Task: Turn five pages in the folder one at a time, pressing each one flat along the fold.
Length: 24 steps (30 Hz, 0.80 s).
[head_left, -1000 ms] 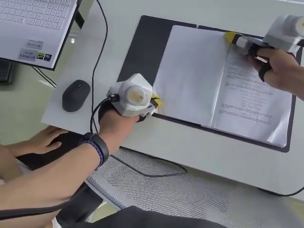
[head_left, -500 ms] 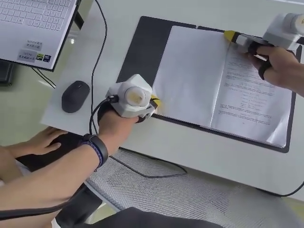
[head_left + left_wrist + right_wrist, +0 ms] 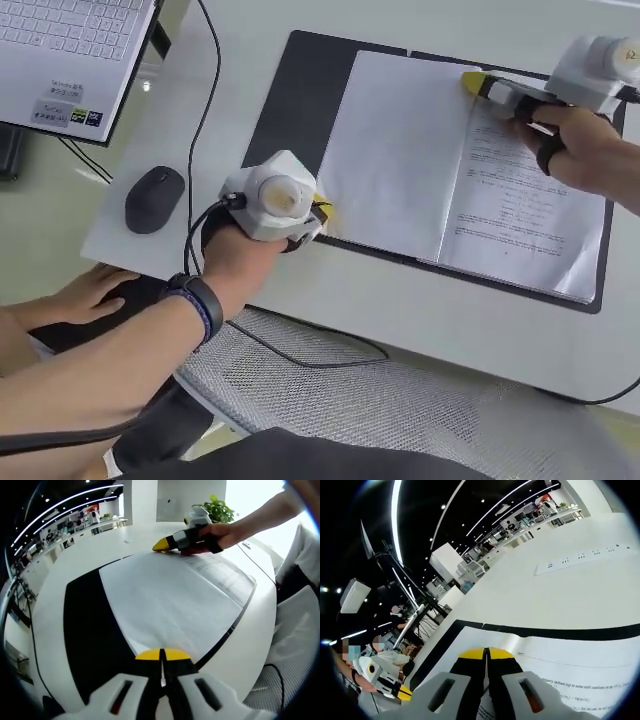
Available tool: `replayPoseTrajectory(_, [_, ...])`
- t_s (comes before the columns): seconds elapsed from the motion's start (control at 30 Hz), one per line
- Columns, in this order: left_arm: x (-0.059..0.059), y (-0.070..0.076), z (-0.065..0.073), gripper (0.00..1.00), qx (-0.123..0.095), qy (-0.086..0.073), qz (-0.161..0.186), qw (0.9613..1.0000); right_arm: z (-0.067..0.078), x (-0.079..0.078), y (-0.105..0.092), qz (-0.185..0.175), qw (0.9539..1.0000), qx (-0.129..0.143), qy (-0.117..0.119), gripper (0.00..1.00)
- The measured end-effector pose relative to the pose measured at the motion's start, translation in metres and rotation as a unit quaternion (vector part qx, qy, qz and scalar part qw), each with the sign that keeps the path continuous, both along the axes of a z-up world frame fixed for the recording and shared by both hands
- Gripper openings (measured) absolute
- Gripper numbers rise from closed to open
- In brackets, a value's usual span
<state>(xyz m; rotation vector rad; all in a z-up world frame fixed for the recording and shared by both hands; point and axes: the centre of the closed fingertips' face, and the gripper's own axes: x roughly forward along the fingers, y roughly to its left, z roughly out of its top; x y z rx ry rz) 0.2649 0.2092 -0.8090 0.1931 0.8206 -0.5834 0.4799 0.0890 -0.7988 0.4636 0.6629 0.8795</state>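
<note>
The laptop (image 3: pixel 70 50) is cut off at the far left, its stickers too small for me to read. My hand hides part of the printed page (image 3: pixel 525 210). The folder (image 3: pixel 300 95) lies open on the white worktop (image 3: pixel 480 330), with a blank page (image 3: pixel 400 150) on its left side. My right tool (image 3: pixel 472 82) has its jaws pressed together, the yellow tips on the paper at the far end of the fold. My left tool (image 3: pixel 322 212) is likewise closed at the blank page's near left corner; I cannot tell whether any paper is caught in it. The print is too fine to read.
</note>
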Motion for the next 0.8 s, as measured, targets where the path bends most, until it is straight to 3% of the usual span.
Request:
replayPoseTrajectory(0.37, [0.0,0.0,0.0,0.0,0.002,-0.001,-0.004,1.0,0.003,-0.057,0.003,0.058,0.9983,0.006,-0.007,0.0])
replayPoseTrajectory(0.57, [0.0,0.001,0.0,0.0,0.003,-0.001,-0.007,1.0,0.003,-0.071,0.004,0.081,0.9966,0.009,-0.011,0.0])
replayPoseTrajectory(0.8, [0.0,0.001,0.0,0.0,0.004,-0.003,-0.008,1.0,0.011,-0.11,0.009,0.106,0.9942,0.012,-0.012,0.0])
